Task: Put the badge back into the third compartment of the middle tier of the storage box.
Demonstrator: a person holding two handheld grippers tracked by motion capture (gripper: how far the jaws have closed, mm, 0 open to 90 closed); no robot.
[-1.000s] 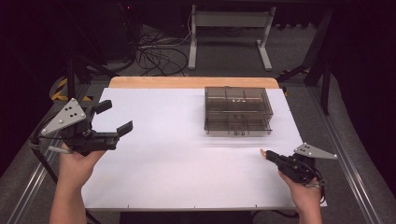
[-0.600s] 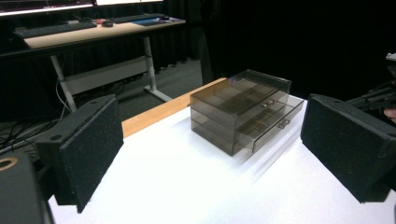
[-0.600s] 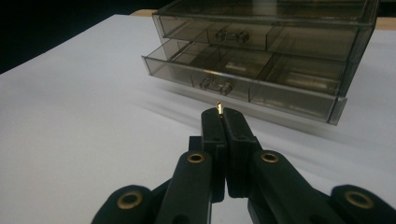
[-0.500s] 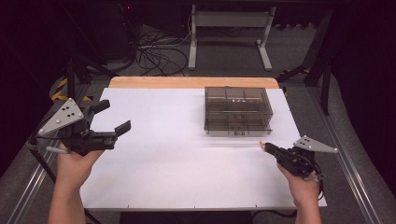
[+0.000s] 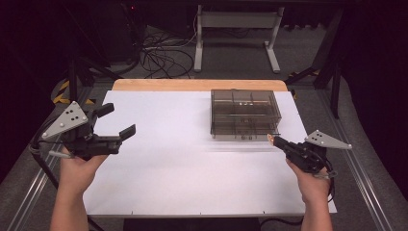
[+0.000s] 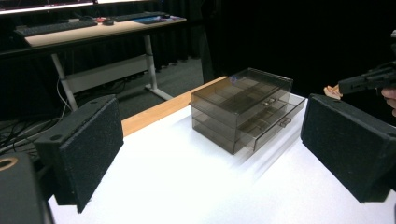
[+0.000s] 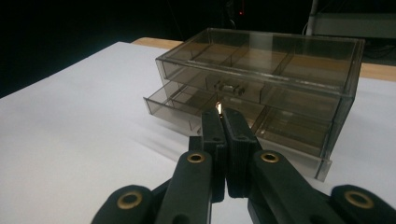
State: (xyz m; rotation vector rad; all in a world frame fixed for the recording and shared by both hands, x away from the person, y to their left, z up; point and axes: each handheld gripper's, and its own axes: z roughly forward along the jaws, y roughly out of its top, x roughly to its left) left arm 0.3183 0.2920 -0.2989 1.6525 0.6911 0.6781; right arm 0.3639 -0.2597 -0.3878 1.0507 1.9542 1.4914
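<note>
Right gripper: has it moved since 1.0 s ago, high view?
Yes. The right gripper has shifted up the frame toward the drawer box; its tip now sits near the box's front right corner, where earlier it lay farther below that corner.

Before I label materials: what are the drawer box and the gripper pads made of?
Drawer box: likely smoky clear plastic; dividers show through glossy walls. Left gripper pads: probably black foam or rubber, matte and grainy.

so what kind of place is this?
Probably a lab or data-collection room: black curtains all around, loose cables on the floor, a desk with keyboards behind, and a white-covered table.
</note>
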